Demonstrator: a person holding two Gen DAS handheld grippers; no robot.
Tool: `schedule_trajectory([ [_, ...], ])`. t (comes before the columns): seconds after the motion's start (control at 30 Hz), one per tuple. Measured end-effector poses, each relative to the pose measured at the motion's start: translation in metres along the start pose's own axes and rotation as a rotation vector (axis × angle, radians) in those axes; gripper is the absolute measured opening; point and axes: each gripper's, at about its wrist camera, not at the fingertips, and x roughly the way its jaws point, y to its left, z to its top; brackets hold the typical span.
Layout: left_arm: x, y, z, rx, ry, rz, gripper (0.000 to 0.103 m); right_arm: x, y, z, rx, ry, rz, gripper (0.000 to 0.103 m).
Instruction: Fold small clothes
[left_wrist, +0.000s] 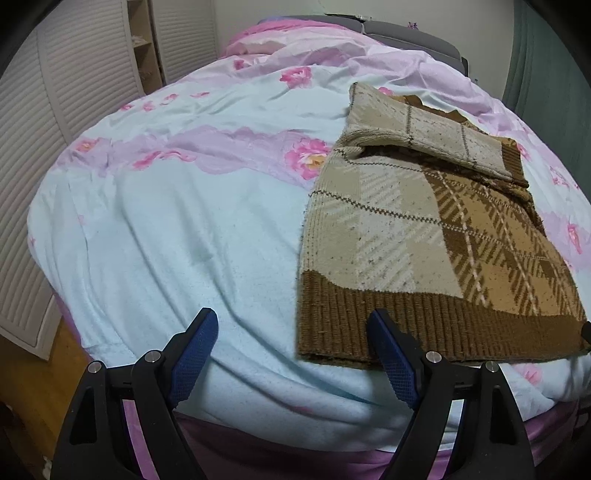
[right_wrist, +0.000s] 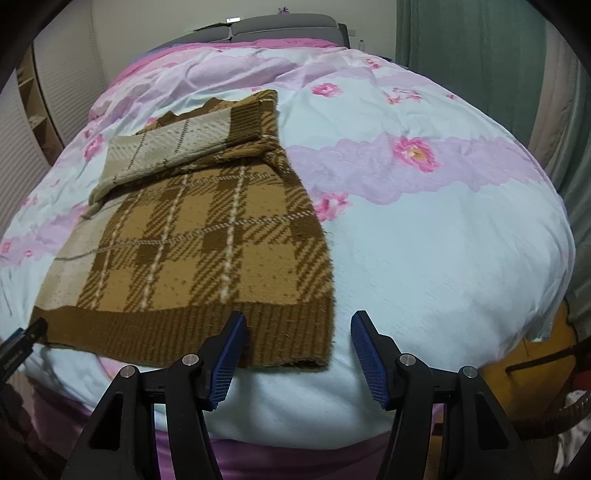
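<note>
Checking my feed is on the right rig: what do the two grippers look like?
Both match: the left gripper and right gripper each have two black angular plastic fingers with triangular cut-outs, round silver pivot pins, and blue cross-hatched textured pads on the inner faces. No cables, markings or sleeves show.

I see my left gripper (left_wrist: 293, 354) with its jaws spread wide and nothing between them, above the near edge of the bed cover (left_wrist: 166, 229). The brown plaid sweater (left_wrist: 424, 240) lies flat, sleeve folded across it; my right-hand pad overlaps its ribbed hem (left_wrist: 461, 332).
</note>
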Motion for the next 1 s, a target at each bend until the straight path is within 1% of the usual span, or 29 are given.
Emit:
schedule_trajectory([
  [0.1, 0.008, -0.003, -0.004, 0.017, 0.016, -0.002, 0.087, 0.006, -0.003, -0.001, 0.004, 0.01, 0.004, 0.059],
  [0.17, 0.01, -0.004, -0.005, 0.025, 0.014, -0.008, 0.087, 0.012, -0.005, -0.002, 0.015, 0.025, 0.017, 0.059],
  [0.27, 0.01, -0.004, -0.006, 0.025, 0.002, -0.019, 0.086, 0.015, -0.004, -0.004, 0.01, 0.025, 0.019, 0.059],
  [0.37, 0.01, -0.006, -0.007, 0.036, -0.003, -0.036, 0.076, 0.016, -0.003, -0.004, 0.005, 0.025, 0.039, 0.059],
  [0.4, 0.01, -0.007, -0.008, 0.043, -0.006, -0.044, 0.07, 0.018, -0.003, -0.004, 0.005, 0.028, 0.048, 0.059],
  [0.47, 0.011, -0.011, -0.009, 0.057, -0.011, -0.045, 0.064, 0.021, -0.005, -0.004, 0.01, 0.032, 0.074, 0.059],
  [0.5, 0.011, -0.013, -0.01, 0.06, -0.01, -0.045, 0.06, 0.022, -0.005, -0.004, 0.019, 0.033, 0.095, 0.058],
  [0.53, 0.012, -0.014, -0.01, 0.061, -0.01, -0.047, 0.056, 0.024, -0.006, -0.004, 0.027, 0.036, 0.122, 0.049],
  [0.57, 0.012, -0.015, -0.011, 0.063, -0.012, -0.046, 0.054, 0.026, -0.007, -0.005, 0.033, 0.043, 0.153, 0.036],
  [0.6, 0.013, -0.016, -0.012, 0.067, -0.014, -0.046, 0.048, 0.028, -0.006, -0.005, 0.033, 0.049, 0.17, 0.029],
  [0.63, 0.013, -0.017, -0.012, 0.073, -0.015, -0.046, 0.038, 0.029, -0.005, -0.006, 0.028, 0.053, 0.178, 0.021],
  [0.67, 0.012, -0.018, -0.012, 0.078, -0.017, -0.054, 0.034, 0.028, -0.004, -0.007, 0.028, 0.048, 0.184, 0.016],
  [0.73, 0.009, -0.018, -0.013, 0.088, -0.021, -0.062, 0.022, 0.025, -0.004, -0.009, 0.031, 0.037, 0.189, 0.011],
  [0.8, 0.006, -0.016, -0.014, 0.089, -0.026, -0.073, 0.015, 0.02, -0.005, -0.011, 0.031, 0.02, 0.186, 0.01],
  [0.9, 0.001, -0.013, -0.015, 0.077, -0.025, -0.088, 0.012, 0.011, -0.008, -0.016, 0.043, -0.007, 0.172, 0.009],
  [1.0, -0.005, -0.012, -0.017, 0.081, -0.028, -0.088, 0.011, 0.006, -0.013, -0.02, 0.061, -0.013, 0.171, 0.008],
])
